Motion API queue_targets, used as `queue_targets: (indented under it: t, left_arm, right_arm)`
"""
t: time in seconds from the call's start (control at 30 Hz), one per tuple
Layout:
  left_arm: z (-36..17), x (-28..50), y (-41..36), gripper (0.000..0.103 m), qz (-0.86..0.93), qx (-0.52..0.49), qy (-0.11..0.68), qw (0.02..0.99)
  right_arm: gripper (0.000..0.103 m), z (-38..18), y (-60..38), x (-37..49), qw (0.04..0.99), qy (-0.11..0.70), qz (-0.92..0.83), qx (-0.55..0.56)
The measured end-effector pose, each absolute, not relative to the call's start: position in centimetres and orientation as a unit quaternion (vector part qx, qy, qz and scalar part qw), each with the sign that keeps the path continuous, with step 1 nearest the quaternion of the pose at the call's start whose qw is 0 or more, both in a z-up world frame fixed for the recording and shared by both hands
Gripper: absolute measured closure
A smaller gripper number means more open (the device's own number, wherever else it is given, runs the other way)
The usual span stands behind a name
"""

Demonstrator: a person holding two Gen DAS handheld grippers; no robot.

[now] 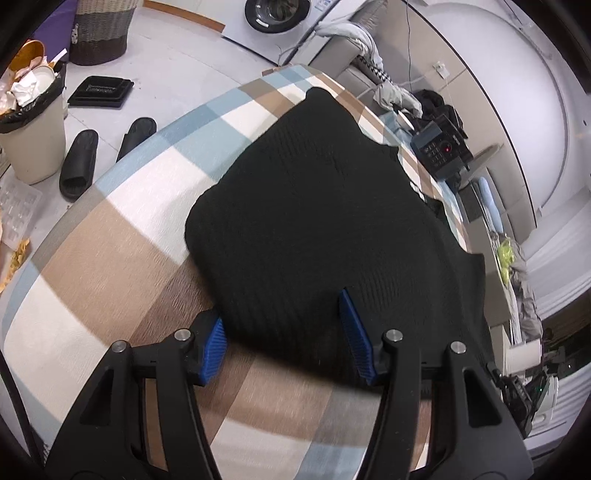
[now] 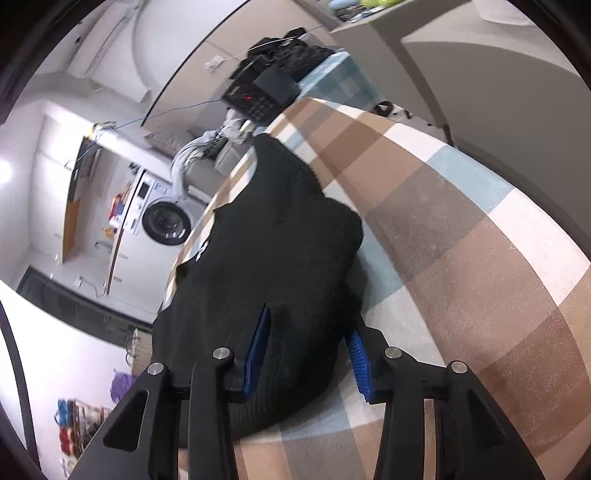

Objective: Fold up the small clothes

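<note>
A black knitted garment (image 1: 314, 206) lies spread on a checked brown, white and blue tablecloth (image 1: 122, 243). My left gripper (image 1: 282, 334) is open, its blue-padded fingers (image 1: 214, 349) standing either side of the garment's near edge, low over the cloth. In the right wrist view the same garment (image 2: 266, 258) lies along the table (image 2: 461, 236). My right gripper (image 2: 308, 358) is open too, with a bulge of the garment's edge between its blue pads (image 2: 256, 350). Neither gripper is closed on the fabric.
A black phone-like device (image 1: 441, 147) and piled clothes (image 1: 397, 96) sit at the table's far end. Off the table on the floor are a bin (image 1: 31, 122), black slippers (image 1: 79, 162), a woven basket (image 1: 101, 29) and a washing machine (image 1: 277, 13).
</note>
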State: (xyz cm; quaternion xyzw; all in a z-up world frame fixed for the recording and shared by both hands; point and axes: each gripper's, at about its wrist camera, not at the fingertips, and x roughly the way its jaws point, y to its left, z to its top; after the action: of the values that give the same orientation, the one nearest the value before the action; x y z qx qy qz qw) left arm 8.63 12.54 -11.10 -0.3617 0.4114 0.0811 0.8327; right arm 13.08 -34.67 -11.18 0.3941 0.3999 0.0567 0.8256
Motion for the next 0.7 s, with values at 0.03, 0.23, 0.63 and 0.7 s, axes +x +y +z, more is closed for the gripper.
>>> queue_targets:
  t: [0.03, 0.23, 0.63, 0.7]
  left_arm:
    - [-11.1, 8.9, 12.6, 0.052, 0.084, -0.362, 0.406, 0.835]
    - [-10.9, 10.5, 12.7, 0.095, 0.1, -0.349, 0.384, 0.849]
    - [-10.0, 7.3, 13.2, 0.098, 0.098, -0.334, 0.367, 0.862]
    - [-10.0, 6.2, 13.6, 0.098, 0.095, -0.337, 0.366, 0.862]
  right_arm:
    - [0.062, -11.3, -34.8, 13.2, 0.824, 0.398, 0.05, 0.4]
    - [0.081, -10.8, -34.5, 13.2, 0.832, 0.39, 0.037, 0.393]
    - [0.091, -10.2, -34.4, 10.8, 0.844, 0.39, 0.02, 0.367]
    - [0.091, -10.3, -34.6, 9.9, 0.842, 0.396, 0.021, 0.366]
